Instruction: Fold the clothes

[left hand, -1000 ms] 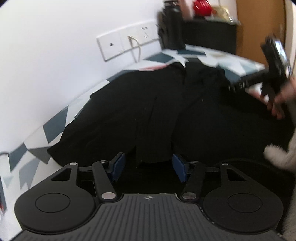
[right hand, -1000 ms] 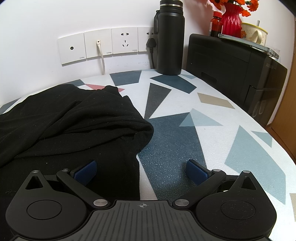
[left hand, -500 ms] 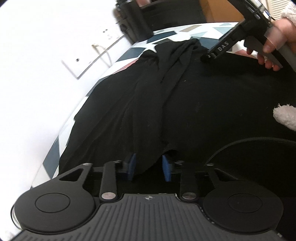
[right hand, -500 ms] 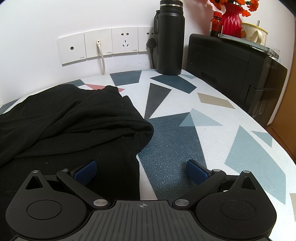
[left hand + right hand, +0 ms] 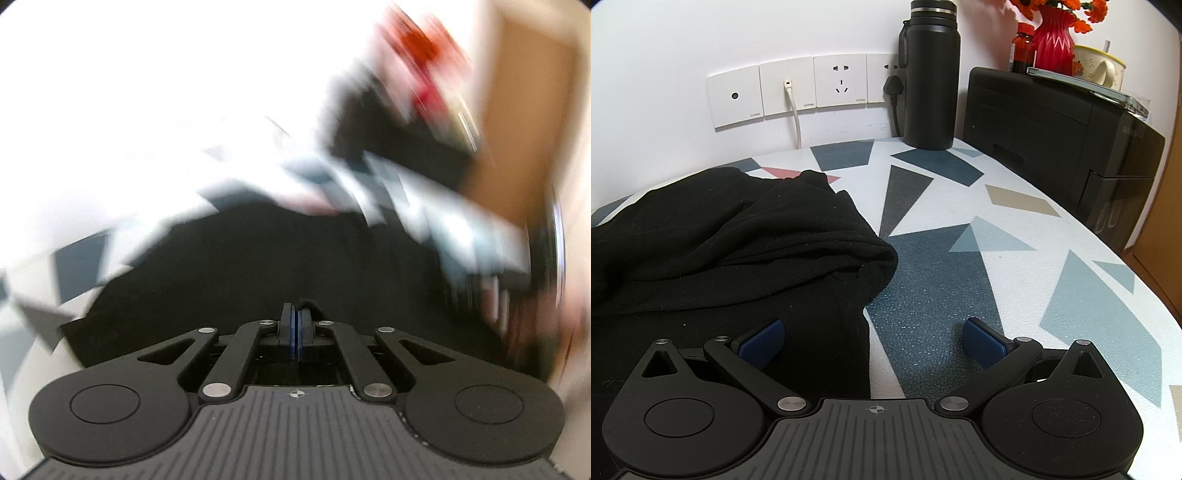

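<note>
Black knit garment (image 5: 731, 251), soft and matte, lies bunched in thick rolled folds on the left of the table (image 5: 1015, 266), whose pebbled white surface carries teal, grey, tan and red triangles. The right gripper (image 5: 873, 341) hangs low over the cloth's edge, its ribbed blue pads (image 5: 762, 341) spread wide, one above fabric, one above bare table. The left gripper (image 5: 296, 334) has its blue pads pressed together with a nub of the black cloth pinched at their tips; that view is smeared with blur. Behind stand a tall matte black flask (image 5: 929, 74), a glossy black box-shaped machine (image 5: 1060, 136), a ribbed red vase (image 5: 1054, 40), and a cream mug (image 5: 1099, 68). The white wall sockets (image 5: 805, 86) read "CATON", with a white cable (image 5: 795, 114) plugged in.
</note>
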A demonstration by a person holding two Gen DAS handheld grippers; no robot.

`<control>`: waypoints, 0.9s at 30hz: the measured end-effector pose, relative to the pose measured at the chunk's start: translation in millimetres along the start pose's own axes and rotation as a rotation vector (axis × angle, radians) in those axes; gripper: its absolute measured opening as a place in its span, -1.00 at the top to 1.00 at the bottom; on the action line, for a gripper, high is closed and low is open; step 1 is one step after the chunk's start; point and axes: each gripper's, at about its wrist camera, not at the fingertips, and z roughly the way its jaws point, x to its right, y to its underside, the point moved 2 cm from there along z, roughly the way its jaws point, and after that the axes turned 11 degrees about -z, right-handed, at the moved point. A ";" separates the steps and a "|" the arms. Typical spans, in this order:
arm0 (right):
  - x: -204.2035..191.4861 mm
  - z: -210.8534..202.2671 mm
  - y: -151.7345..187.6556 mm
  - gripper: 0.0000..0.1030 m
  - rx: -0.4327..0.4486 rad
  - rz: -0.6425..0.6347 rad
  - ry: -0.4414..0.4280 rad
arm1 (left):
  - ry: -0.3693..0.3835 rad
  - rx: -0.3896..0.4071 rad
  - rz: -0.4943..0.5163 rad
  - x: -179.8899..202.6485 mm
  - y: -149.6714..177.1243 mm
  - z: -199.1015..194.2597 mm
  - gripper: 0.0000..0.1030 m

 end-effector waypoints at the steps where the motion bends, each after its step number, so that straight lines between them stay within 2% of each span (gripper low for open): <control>1: 0.0 -0.1 0.0 -0.99 0.000 0.000 0.000 | 0.009 0.051 -0.110 -15.8 -12.9 -7.3 0.98; 3: -0.1 -0.5 -0.1 -0.99 -0.001 0.000 0.000 | 0.006 0.118 -0.256 -41.2 -27.8 -16.0 0.98; 4: 0.0 -0.5 -0.1 -0.99 -0.001 -0.001 0.000 | -0.007 0.129 -0.289 -49.7 -31.1 -17.0 0.98; 6: 0.0 -0.7 -0.1 -0.99 -0.002 -0.001 0.000 | -0.056 0.113 -0.313 -62.9 -32.4 -13.6 0.97; 11: 0.0 -0.8 -0.3 -0.99 -0.002 -0.002 0.000 | -0.150 0.000 -0.339 -87.6 -14.0 8.3 0.96; 16: 0.7 -0.2 -1.1 -0.99 -0.006 -0.005 -0.002 | -0.097 0.002 -0.432 -105.5 -10.3 9.1 0.96; 20: 2.5 0.1 -5.3 -0.99 -0.033 -0.021 -0.020 | -0.155 0.000 -0.435 -117.1 -18.6 15.2 0.96; 21: 2.8 -0.2 -7.5 -0.99 -0.042 -0.029 -0.027 | -0.175 -0.002 -0.432 -120.5 -20.8 18.0 0.93; 24: 2.7 -4.8 -16.1 -0.98 -0.033 -0.058 -0.037 | -0.204 -0.022 -0.381 -122.6 -25.2 25.1 0.36; 27: 1.6 -14.3 -28.2 -0.98 0.031 -0.116 -0.035 | -0.167 -0.054 -0.326 -118.5 -24.7 25.1 0.30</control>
